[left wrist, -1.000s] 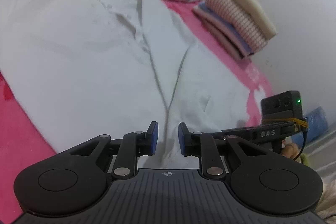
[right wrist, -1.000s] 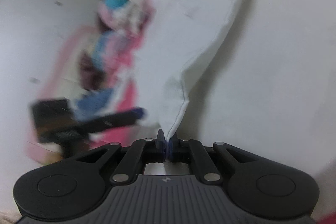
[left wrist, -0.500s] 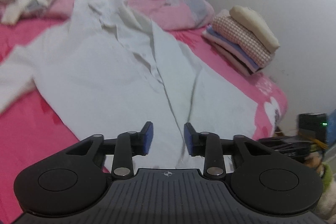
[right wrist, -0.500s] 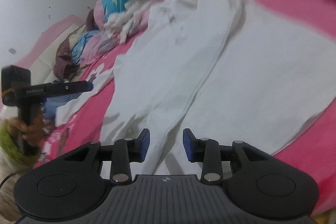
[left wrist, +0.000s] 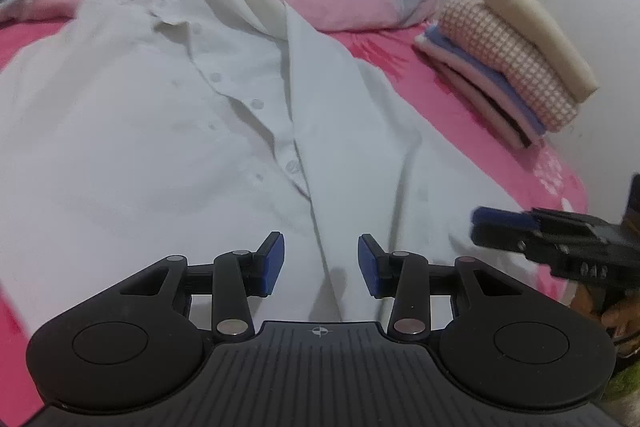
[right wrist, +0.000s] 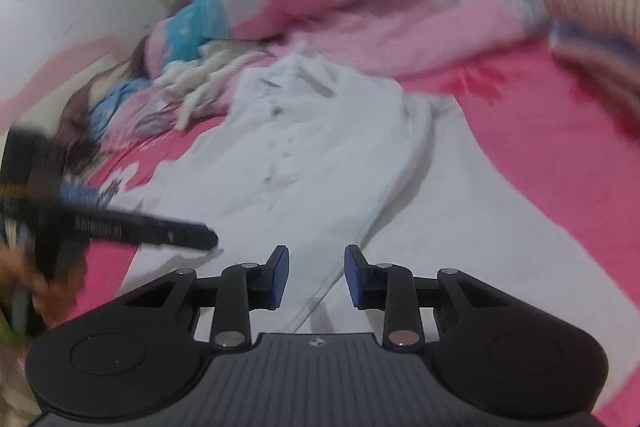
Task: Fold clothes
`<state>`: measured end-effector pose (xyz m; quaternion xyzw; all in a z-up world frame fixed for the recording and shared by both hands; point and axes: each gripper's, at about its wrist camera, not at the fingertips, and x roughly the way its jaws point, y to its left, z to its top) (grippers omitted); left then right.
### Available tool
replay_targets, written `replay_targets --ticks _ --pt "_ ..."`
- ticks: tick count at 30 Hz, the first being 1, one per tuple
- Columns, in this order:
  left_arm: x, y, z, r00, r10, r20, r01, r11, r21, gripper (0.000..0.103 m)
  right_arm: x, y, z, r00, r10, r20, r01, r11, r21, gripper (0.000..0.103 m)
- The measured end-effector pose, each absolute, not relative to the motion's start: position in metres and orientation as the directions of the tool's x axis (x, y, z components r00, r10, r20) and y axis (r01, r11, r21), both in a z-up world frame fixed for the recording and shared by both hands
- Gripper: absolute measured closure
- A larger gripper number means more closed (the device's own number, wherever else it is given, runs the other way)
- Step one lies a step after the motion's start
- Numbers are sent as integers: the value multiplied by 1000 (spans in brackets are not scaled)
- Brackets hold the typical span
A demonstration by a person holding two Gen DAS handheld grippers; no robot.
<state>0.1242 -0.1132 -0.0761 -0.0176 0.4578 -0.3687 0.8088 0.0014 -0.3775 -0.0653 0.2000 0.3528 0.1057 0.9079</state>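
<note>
A white shirt [left wrist: 168, 131] is seen spread unfolded on the pink bed [left wrist: 500, 155], a folded pile [left wrist: 508, 67] at far right, both grippers [left wrist: 321, 264] [right wrist: 316, 277] held apart, empty.

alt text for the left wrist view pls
The left tool is open above the hem of a white button-up shirt spread on a pink bed. A stack of folded clothes sits right; the right tool enters at the right edge.
</note>
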Motion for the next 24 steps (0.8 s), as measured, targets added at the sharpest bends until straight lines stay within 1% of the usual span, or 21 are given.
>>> replay_targets --ticks 2,5,8,11,13,14,15,16,17,18,19,20,21,24 --pt "135 -123 -85 296 -619 -727 586 719 -374 63 19 -393 -82 710 370 -599 2 850 527 69" --pt "142 -135 -94 282 -616 -735 603 710 -364 63 31 -408 -103 695 419 -584 48 784 619 69" --pt "138 -141 -95 305 -604 -736 636 705 -315 63 32 -418 -115 701 476 -531 48 711 701 69" --pt "133 -147 -95 330 -593 -734 666 698 -264 65 29 -422 -118 709 517 -479 25 661 750 71" --pt "129 -151 -95 348 -586 -732 685 692 -229 65 29 -421 -120 710 526 -469 18 651 759 73" --pt "125 -153 -95 359 -581 -730 697 687 -204 68 30 -420 -120 710 528 -466 13 652 758 74" --pt "122 -154 -95 369 -578 -728 706 683 -185 72 30 -418 -120 711 529 -463 9 652 758 81" --pt "120 -155 -95 377 -576 -725 714 680 -169 74 31 -417 -121 712 530 -461 5 653 757 85" --pt "117 -156 -95 386 -574 -722 721 676 -152 79 31 -416 -121 714 527 -461 2 657 754 93" --pt "116 -157 -95 392 -576 -718 725 674 -145 85 31 -415 -121 717 523 -461 -1 662 750 98" --pt "114 -158 -95 398 -577 -713 727 672 -138 88 31 -414 -121 719 521 -459 -8 667 745 99" --pt "113 -158 -95 404 -578 -709 730 671 -131 94 29 -414 -120 723 517 -457 -14 673 739 102" --pt "113 -157 -94 408 -580 -705 729 672 -131 97 28 -413 -119 728 511 -457 -16 679 734 102" --pt "114 -152 -88 423 -588 -689 720 680 -139 98 21 -415 -113 743 500 -445 -27 687 726 103"
